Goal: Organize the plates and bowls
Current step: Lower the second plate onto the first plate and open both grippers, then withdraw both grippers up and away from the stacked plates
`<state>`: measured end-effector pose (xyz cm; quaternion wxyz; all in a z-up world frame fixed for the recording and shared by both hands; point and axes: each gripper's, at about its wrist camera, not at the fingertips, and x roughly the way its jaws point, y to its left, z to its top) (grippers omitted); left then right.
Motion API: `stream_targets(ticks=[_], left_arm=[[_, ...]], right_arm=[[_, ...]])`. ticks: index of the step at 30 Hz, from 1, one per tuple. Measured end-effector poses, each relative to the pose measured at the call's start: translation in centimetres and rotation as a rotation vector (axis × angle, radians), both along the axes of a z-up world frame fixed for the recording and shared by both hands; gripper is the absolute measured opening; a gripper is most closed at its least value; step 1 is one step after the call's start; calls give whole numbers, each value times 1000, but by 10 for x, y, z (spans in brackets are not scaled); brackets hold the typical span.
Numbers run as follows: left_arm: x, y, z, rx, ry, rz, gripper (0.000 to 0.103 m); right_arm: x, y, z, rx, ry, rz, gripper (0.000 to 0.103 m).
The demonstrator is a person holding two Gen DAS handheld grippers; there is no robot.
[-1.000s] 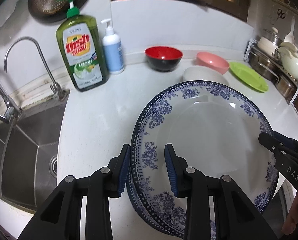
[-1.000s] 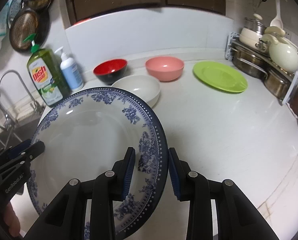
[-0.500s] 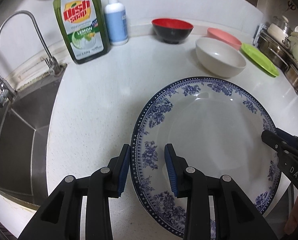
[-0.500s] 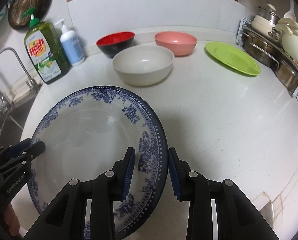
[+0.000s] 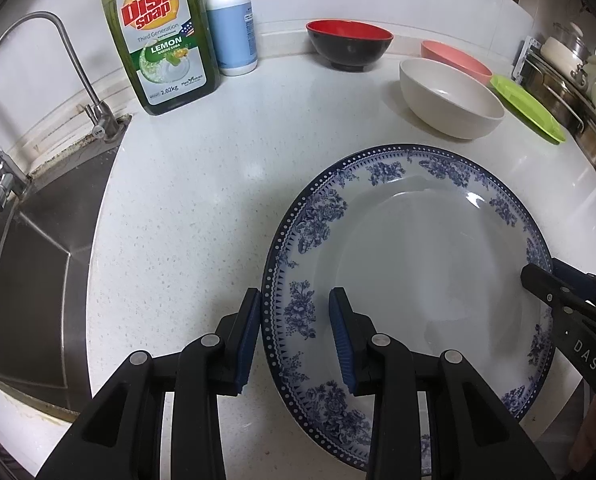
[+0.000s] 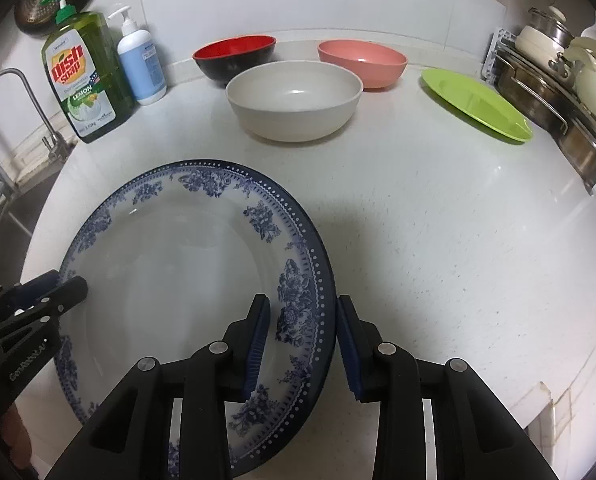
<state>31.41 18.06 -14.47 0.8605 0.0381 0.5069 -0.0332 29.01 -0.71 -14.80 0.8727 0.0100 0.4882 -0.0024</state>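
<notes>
The left gripper (image 5: 296, 338) is closed on the near-left rim of the blue-patterned plate (image 5: 414, 280), one pad outside the rim and one on its floral border. The right gripper (image 6: 304, 342) pinches the opposite rim the same way, at about 3 o'clock on the plate. Both grips look unchanged from a second ago. What has changed is the plate's height: it was tilted and lifted in front of the bowls, hiding part of the cream bowl, and it has since come down and levelled. It now lies low over the white counter (image 5: 202, 208), touching or nearly so; I cannot tell which.

From the plate outward, the cream bowl (image 6: 294, 100) stands at 12 o'clock, clear of the rim. The red bowl (image 6: 234, 58) is at 11 o'clock, the pink bowl (image 6: 362, 62) at 1 o'clock and the green plate (image 6: 476, 104) at 2 o'clock. The dish soap (image 5: 160, 32) and sink (image 5: 30, 248) lie off at 10 o'clock.

For the task, the plate seems about placed. Letting go would probably come next, then gathering the bowls.
</notes>
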Motion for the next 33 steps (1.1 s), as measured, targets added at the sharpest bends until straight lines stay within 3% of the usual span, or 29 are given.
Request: stream_targets(ticks=[11,13,16,20,28,33], left_arm=[[0,-1,-1,11,-15,-10,37],[0,-2,1,15,-22,-12,48],[-1,-3,5,20,-41,-6,53],[-2,-5,17,20,-73,-13,60],[-5,-19,50,-55,-134,-78,73],[-3,-39,73,-55,-205,-125,80]], right_arm=[[0,1,-7,0,23,6,37],[0,0,-9,3,27,9,37],[1,-2,-11,20,32,12,38],[-1,-3,-8,27,13,4,49],[-8,-13,17,51,-59,-21,49],[-13,-24,36,72,-107,-54,49]])
